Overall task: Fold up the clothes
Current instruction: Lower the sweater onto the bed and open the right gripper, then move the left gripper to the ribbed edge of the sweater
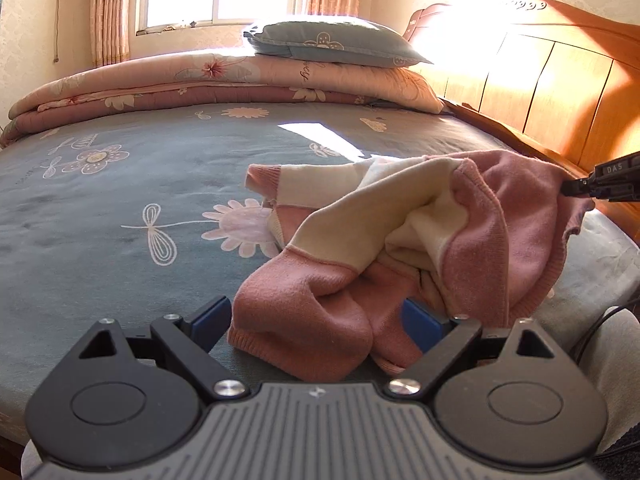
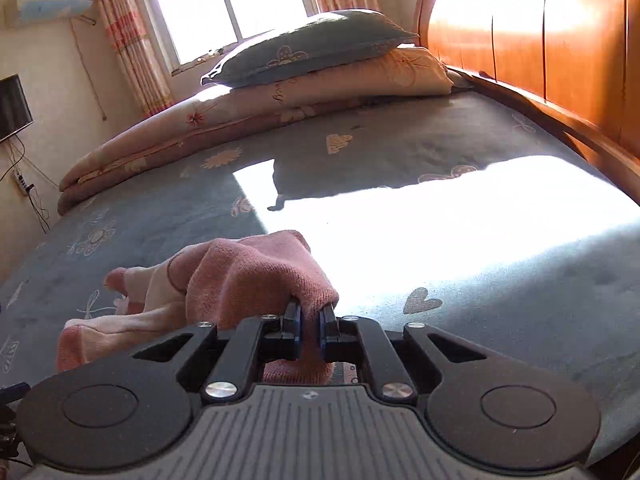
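The bed (image 1: 120, 208) with its blue-grey flowered sheet fills both views; ahead of both grippers, at its far side, lie a folded quilt (image 1: 200, 80) and a pillow (image 1: 332, 42), with the wooden headboard (image 1: 540, 88) off to the right. The pink and cream sweater (image 1: 400, 240) lies crumpled on the sheet, directly in front of the left gripper (image 1: 320, 326) and running away to that tool's right.

The left gripper stands wide open, its blue pads either side of the sweater's near pink folds but not pressing them. The right gripper (image 2: 310, 330) is clamped on a pink edge of the sweater, which bunches up just beyond its fingertips and trails off to its left.

This reads as the opening step: getting hold of the garment so it can be spread flat before any fold. The next move likely calls for the left gripper to close on a matching edge or corner, then both tools to draw apart.

The sweater's outline, sleeves and neck are lost in the heap, so which part is held cannot be told; glare whitens the sheet beyond the right gripper
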Demonstrator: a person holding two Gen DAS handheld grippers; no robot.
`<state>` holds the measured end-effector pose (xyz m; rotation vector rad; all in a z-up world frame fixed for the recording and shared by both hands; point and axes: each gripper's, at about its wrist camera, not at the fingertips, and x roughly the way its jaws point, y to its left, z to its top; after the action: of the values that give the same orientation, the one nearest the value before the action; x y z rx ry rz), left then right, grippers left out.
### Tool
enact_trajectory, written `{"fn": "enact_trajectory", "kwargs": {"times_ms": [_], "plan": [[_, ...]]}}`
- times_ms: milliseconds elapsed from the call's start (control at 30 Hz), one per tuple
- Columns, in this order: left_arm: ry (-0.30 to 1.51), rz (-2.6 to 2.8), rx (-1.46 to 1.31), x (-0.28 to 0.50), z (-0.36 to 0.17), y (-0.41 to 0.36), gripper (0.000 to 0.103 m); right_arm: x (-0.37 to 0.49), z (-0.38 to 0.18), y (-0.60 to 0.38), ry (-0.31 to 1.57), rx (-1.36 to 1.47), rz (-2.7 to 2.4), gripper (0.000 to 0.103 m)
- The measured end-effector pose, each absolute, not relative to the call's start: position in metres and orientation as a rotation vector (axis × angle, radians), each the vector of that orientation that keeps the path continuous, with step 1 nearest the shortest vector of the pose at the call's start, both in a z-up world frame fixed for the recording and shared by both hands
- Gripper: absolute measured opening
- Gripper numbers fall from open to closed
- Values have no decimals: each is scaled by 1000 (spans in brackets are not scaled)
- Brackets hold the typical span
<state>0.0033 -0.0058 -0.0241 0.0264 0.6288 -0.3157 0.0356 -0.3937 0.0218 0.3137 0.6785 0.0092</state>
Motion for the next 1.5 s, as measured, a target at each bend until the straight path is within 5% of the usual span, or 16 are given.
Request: {"fn": "enact_trajectory", "kwargs": {"times_ms": [233,667,1500], "plan": [[644,-327,57,4,-26,-14,92,25,-21,-398,747,291,-127,29],[581,-348,195,0,-22,-38,92,2,-16,-350,705,285,69,47],[597,-499,48,9,3,-44,83,-17,-13,-287,685,159,268,58]]}}
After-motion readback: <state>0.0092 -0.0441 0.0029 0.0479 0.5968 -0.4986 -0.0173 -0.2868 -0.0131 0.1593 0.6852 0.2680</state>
